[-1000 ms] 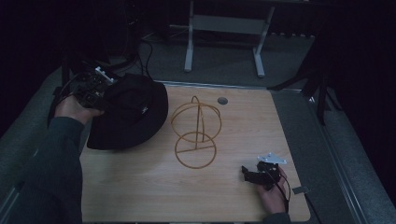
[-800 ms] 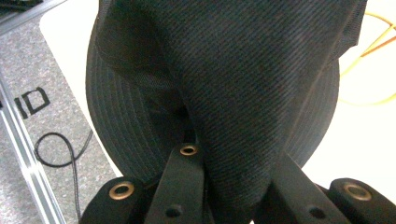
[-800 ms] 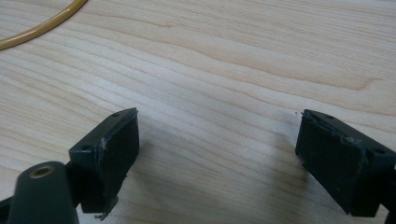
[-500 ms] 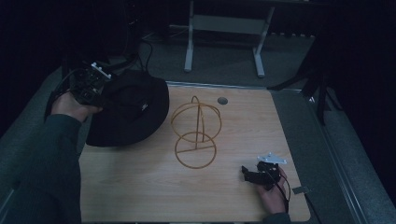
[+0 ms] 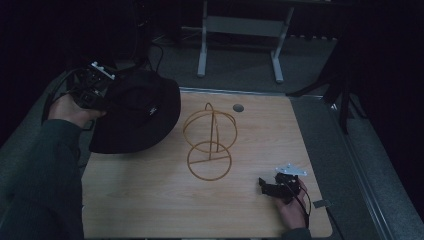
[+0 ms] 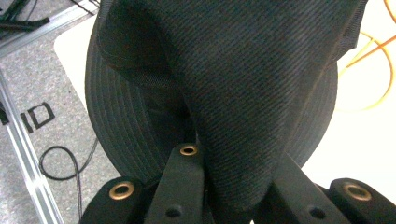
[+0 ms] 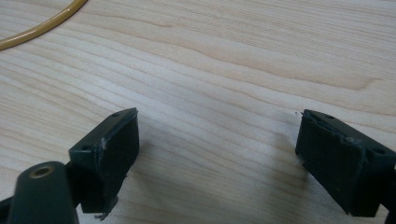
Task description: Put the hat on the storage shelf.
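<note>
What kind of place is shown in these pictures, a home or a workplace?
Probably a lab or workshop set up for recording. A plain wooden table stands on grey carpet with metal rails beside it, a bare desk frame stands behind in the dark, and cables lie on the floor.

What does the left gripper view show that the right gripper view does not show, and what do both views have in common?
The left gripper view alone has the black hat bunched close to the camera, a fold of its fabric pinched between the jaws of the left gripper, with grey floor, a metal rail and a black cable beside the table.

The right gripper view alone has the right gripper, jaws standing wide apart with nothing between them, over bare wood.

Both share the light wooden table and part of the yellow wire stand.
</note>
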Demonstrator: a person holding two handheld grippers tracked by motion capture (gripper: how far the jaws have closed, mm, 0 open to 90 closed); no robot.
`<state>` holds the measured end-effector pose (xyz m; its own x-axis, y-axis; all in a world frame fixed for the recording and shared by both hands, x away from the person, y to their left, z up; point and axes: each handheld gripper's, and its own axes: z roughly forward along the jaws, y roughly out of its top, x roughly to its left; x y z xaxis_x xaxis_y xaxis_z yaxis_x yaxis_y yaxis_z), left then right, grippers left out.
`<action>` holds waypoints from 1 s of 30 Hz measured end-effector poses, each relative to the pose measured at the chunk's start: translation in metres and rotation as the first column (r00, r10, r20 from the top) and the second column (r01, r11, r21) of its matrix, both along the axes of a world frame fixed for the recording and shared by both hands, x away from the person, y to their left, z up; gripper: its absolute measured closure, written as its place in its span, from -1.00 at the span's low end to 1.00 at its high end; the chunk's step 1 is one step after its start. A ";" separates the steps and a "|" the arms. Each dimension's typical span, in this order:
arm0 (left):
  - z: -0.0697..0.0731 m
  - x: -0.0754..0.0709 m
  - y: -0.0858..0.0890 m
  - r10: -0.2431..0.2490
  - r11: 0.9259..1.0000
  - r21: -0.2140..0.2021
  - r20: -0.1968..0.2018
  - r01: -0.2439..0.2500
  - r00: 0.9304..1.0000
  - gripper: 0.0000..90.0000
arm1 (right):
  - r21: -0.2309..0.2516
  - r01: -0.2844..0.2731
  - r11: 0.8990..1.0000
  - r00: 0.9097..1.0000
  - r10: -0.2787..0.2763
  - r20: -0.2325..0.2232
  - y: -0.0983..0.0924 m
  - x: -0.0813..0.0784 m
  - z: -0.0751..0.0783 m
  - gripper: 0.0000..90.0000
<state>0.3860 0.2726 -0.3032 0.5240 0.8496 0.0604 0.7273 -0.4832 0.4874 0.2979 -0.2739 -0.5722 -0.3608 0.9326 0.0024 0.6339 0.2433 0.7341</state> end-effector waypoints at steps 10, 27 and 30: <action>0.010 -0.005 0.003 -0.016 1.000 -0.008 0.016 0.017 1.000 0.95 | -0.001 -0.001 1.000 1.000 0.001 -0.001 0.000 0.000 0.000 -0.70; 0.021 -0.010 0.004 -0.085 0.996 -0.039 0.044 0.086 0.995 0.95 | -0.001 -0.001 1.000 1.000 0.001 -0.001 0.000 0.000 0.000 -0.70; 0.023 -0.012 0.004 -0.093 0.994 -0.048 0.050 0.096 0.994 0.95 | -0.001 -0.001 1.000 1.000 0.001 -0.001 0.000 0.000 0.000 -0.70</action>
